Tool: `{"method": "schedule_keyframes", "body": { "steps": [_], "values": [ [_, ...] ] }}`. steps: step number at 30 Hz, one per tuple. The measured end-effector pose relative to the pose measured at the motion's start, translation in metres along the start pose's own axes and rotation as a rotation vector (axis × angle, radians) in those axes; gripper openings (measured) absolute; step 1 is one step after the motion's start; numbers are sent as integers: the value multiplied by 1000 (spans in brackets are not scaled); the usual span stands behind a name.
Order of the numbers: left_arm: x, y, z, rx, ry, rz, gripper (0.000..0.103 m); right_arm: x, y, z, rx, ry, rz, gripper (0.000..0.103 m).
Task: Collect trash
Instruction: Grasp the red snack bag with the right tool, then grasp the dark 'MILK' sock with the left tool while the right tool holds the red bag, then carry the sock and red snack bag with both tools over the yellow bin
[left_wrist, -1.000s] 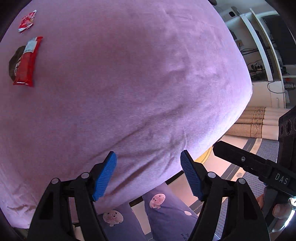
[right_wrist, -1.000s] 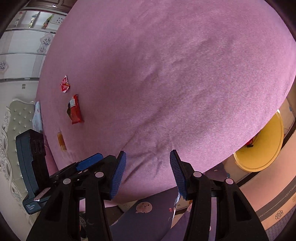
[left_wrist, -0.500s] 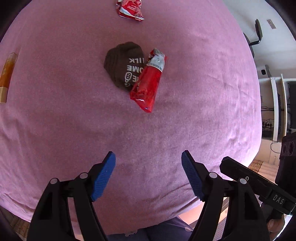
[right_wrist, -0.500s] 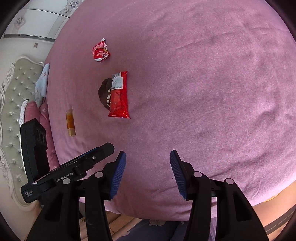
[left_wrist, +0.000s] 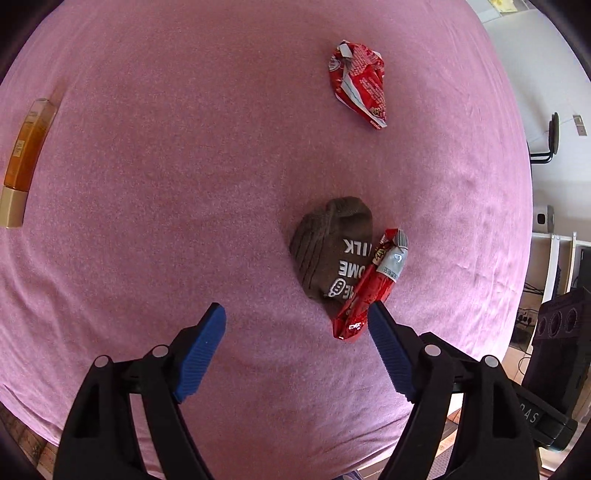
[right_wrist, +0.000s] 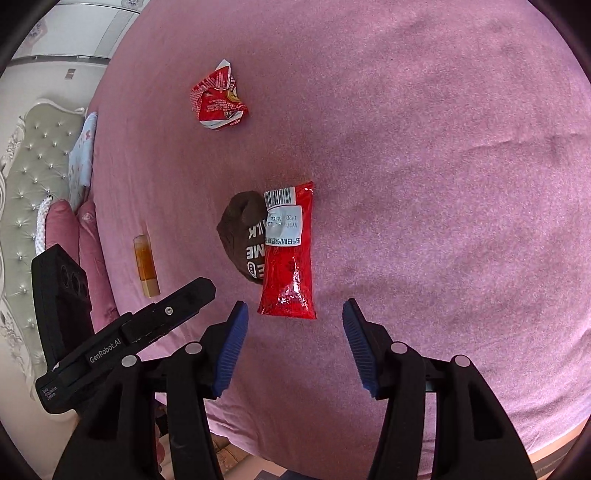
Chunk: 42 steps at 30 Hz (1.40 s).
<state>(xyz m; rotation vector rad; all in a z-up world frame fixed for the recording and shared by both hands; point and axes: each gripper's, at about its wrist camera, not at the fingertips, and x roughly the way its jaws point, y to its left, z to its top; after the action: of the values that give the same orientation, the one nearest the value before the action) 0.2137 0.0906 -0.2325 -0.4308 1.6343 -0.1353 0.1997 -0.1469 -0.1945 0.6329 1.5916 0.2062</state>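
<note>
**Mia:** What are the grabbers doing?

**Ben:** The left gripper (left_wrist: 295, 334) has its jaws apart. They have just been opening wider. Nothing is pinched between them. The right gripper (right_wrist: 293, 325) has its jaws apart too, and they have just been opening a bit. It grabs nothing.

**Mia:** What is closest to them?

**Ben:** A long red wrapper (right_wrist: 290, 254) lies flat on the pink bed cover (right_wrist: 443, 184). Its near end sits just past the right gripper's blue tips. In the left view that end is just beside the tip of the right-hand finger (left_wrist: 388, 350). I cannot tell if they touch.

**Mia:** Is it in a bag or a bin?

**Ben:** No, it lies loose on the cover. One long side rests on a brown sock (left_wrist: 332, 251) with white letters.

**Mia:** And farther away?

**Ben:** A crumpled red wrapper (left_wrist: 360, 81) lies past the sock, apart from it. An orange tube (right_wrist: 146, 264) lies near the cover's edge, by the pink pillows (right_wrist: 85, 251) and the grey headboard (right_wrist: 26, 177).
</note>
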Motion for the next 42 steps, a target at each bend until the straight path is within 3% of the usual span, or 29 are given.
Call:
{"method": "schedule_keyframes", "body": {
  "steps": [8, 11, 12, 13, 22, 28, 31, 35, 36, 38, 42],
  "values": [
    [23, 9, 16, -49, 55, 5, 79, 27, -7, 32, 83, 27, 42, 57],
    [29, 6, 20, -45, 70, 5, 79, 35, -8, 40, 112, 39, 101, 56],
    [29, 5, 22, -39, 74, 7, 79, 38, -8, 41, 110, 50, 95, 47],
    [30, 4, 23, -34, 75, 7, 79, 42, -8, 42, 100, 66, 84, 30],
    [58, -34, 36, 22, 107, 13, 82, 14, -19, 39, 18, 7, 44, 25],
    [78, -53, 36, 42, 99, 136, 87, 4, -37, 38, 52, -13, 44, 25],
    [85, -74, 25, 107, 81, 244, 78, 2, -40, 35, 60, -18, 53, 25],
    [82, -77, 15, 121, 55, 265, 62, 1, -38, 27, 57, -19, 71, 25],
    [80, -74, 15, 109, 51, 259, 59, 2, -36, 24, 55, -18, 75, 25],
    [72, -64, 16, 81, 51, 232, 43, 0, -35, 20, 52, -15, 91, 25],
    [61, -50, 11, 33, 71, 103, 37, -6, -36, 6, 50, -21, 102, 25]
  ]
}}
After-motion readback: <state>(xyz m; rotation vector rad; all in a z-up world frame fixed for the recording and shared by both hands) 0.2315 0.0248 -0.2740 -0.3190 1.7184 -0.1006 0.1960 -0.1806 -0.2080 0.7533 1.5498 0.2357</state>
